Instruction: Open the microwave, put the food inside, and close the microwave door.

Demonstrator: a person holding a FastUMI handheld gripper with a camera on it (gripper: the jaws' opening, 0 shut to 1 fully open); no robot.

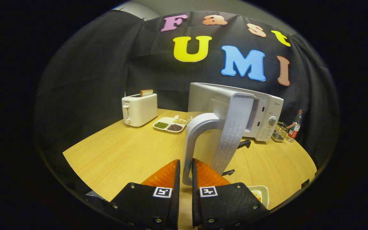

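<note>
The white microwave (264, 115) stands at the back right of the wooden table (120, 153), and its door (232, 134) is swung wide open toward me. The door's curved handle (192, 140) runs down between my fingers, and my gripper (186, 171) is shut on its lower end. A white dish of food (260, 195) peeks out beside my right finger, near the table's front edge. The microwave's inside is hidden behind the open door.
A white toaster (139, 110) with a slice of bread in it stands at the back left. Beside it lies a divided tray (170, 124) of beans and grains. Right of the microwave are a wire basket (279, 132) and a small bottle (295, 126).
</note>
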